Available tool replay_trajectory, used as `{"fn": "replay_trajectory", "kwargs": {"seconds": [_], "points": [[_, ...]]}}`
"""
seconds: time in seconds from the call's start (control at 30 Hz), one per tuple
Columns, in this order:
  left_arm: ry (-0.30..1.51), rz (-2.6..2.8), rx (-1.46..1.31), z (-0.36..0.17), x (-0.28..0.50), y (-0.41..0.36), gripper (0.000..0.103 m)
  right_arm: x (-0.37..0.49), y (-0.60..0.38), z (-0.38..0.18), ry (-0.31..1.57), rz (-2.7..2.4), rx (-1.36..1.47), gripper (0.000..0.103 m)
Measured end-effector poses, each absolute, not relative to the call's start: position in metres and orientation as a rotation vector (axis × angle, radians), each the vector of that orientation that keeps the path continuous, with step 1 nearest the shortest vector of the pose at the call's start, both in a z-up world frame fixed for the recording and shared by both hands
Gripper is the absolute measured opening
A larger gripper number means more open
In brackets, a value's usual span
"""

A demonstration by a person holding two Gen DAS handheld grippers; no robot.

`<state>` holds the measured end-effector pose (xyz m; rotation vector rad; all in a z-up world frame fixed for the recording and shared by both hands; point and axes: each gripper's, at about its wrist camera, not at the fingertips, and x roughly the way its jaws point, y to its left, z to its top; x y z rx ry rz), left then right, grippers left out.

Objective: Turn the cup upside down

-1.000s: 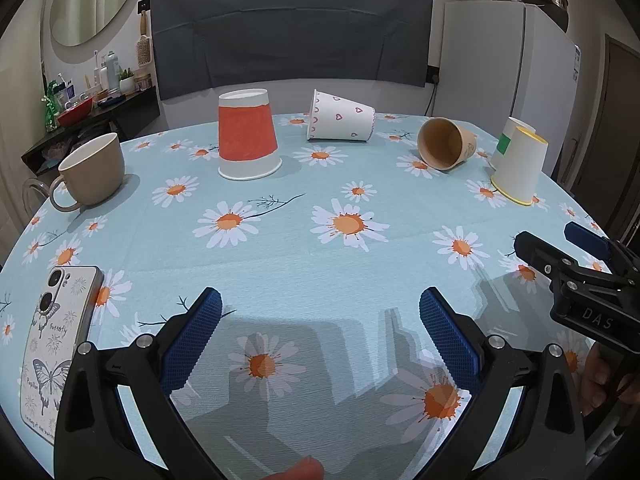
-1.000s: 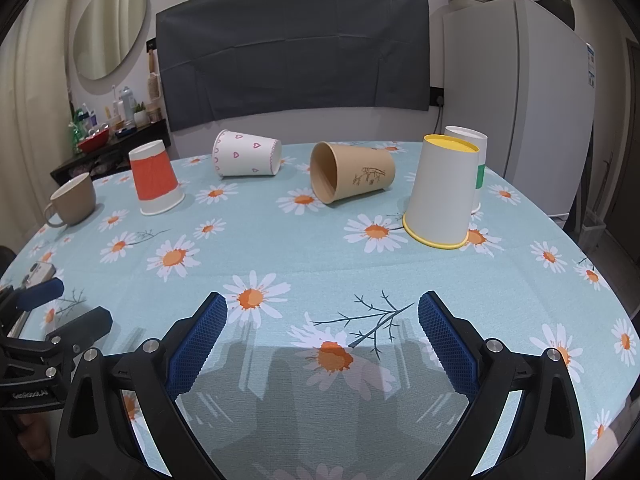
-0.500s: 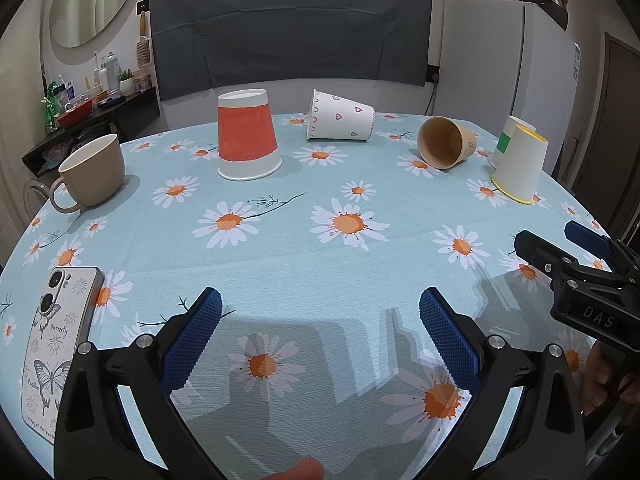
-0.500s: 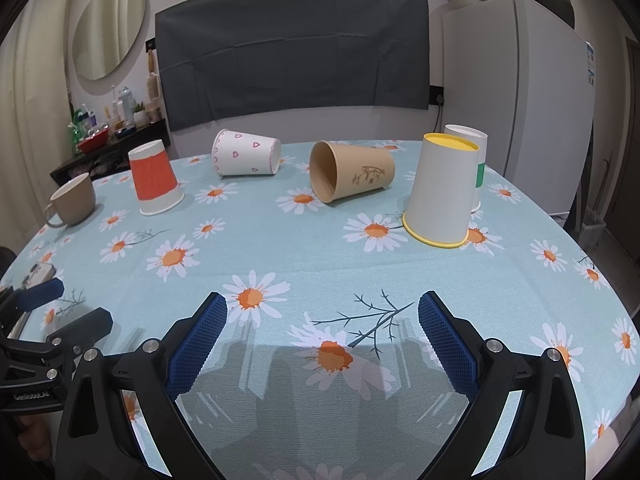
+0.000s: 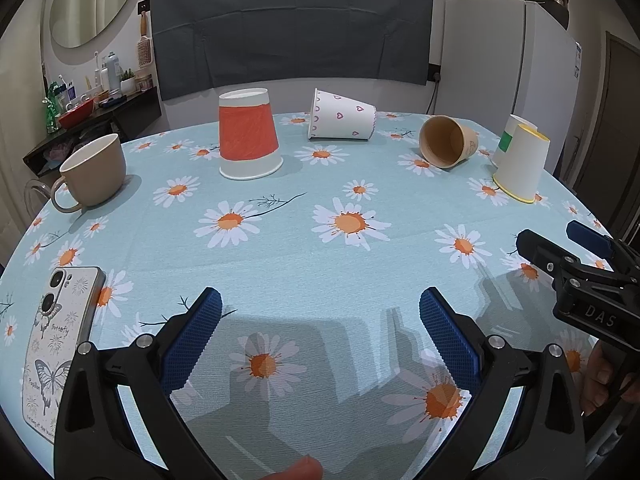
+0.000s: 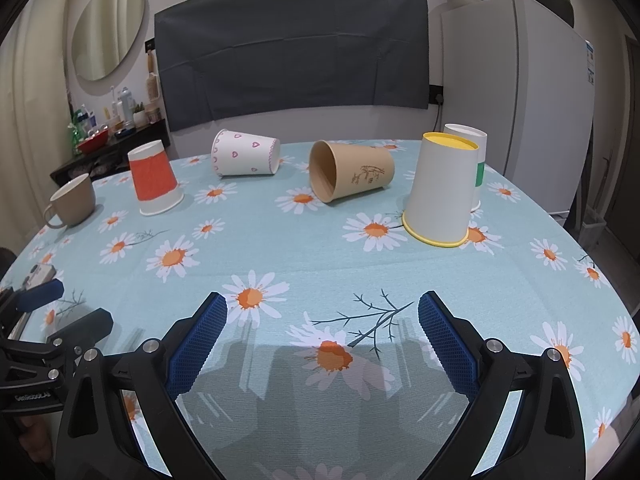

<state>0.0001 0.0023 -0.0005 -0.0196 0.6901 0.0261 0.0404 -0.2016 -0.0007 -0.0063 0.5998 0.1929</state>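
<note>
From the left wrist view, the left tongs (image 5: 318, 332) hang wide apart and empty over the near part of the daisy-print counter (image 5: 304, 248). Far across stand an upside-down red cup (image 5: 248, 136), a heart-print cup (image 5: 342, 116) on its side and a brown cup (image 5: 448, 142) on its side, mouth towards the camera. A tan mug (image 5: 94, 168) sits upright at left, a phone (image 5: 56, 344) lies nearby. From the right wrist view, the right tongs (image 6: 322, 338) are also spread wide, holding nothing; the brown cup (image 6: 352, 174) lies between the heart-print cup (image 6: 246, 154) and an inverted yellow-rimmed cup (image 6: 442, 192).
</note>
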Motion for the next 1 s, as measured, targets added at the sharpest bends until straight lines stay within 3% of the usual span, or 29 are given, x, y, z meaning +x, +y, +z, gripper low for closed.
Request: {"fn": "replay_trajectory", "kwargs": {"seconds": [0.73, 1.0], "points": [[0.733, 0.037, -0.064, -0.001, 0.010, 0.010, 0.097, 0.055, -0.199, -0.004, 0.686, 0.193, 0.004, 0.092], [0.726, 0.029, -0.053, 0.024, 0.020, 0.016, 0.097, 0.077, -0.195, 0.013, 0.694, 0.200, -0.024, 0.092]]}}
